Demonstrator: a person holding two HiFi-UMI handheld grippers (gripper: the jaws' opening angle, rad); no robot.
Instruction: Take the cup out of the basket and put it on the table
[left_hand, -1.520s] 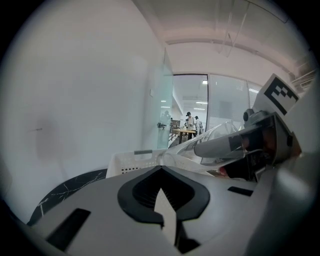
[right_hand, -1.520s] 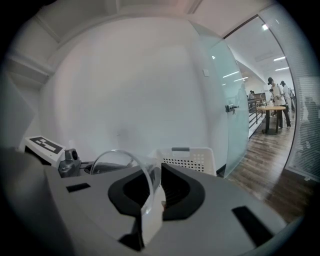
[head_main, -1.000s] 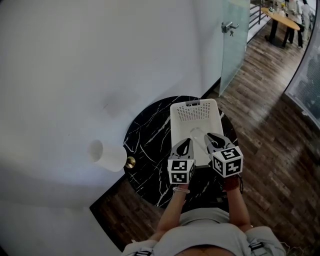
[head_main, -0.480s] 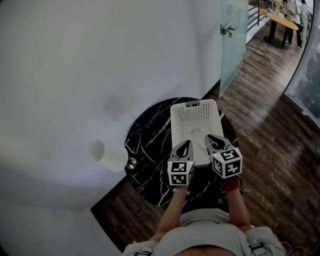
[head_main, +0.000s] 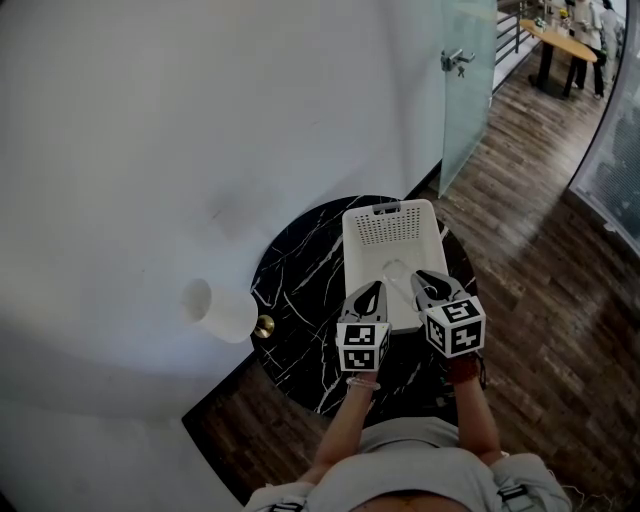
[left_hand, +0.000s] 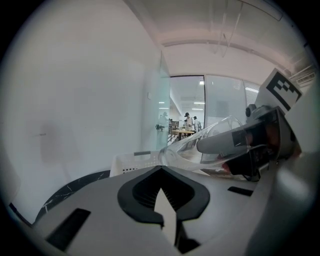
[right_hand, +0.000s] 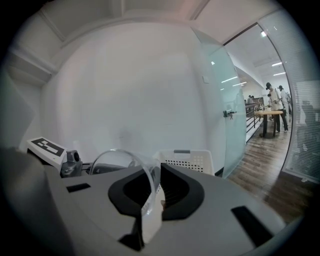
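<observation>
This looks like an office or some similar commercial building, and I am standing in a quiet corner off its open floor. A tall frosted glass door (head_main: 468, 100) with a metal lever handle (head_main: 457, 56) is set into a smooth, curved white wall (head_main: 200, 130). Dark wood planking (head_main: 545, 260) runs from here into a larger room beyond. Out there several people (head_main: 585, 25) stand at a long wooden table (head_main: 566, 38), with a dark railing (head_main: 510, 32) beside them. Strip lights (right_hand: 231, 79) line the ceiling past the glass. Close by, a round black marble table (head_main: 300, 290) with white veining has the look of lobby or lounge furniture.
</observation>
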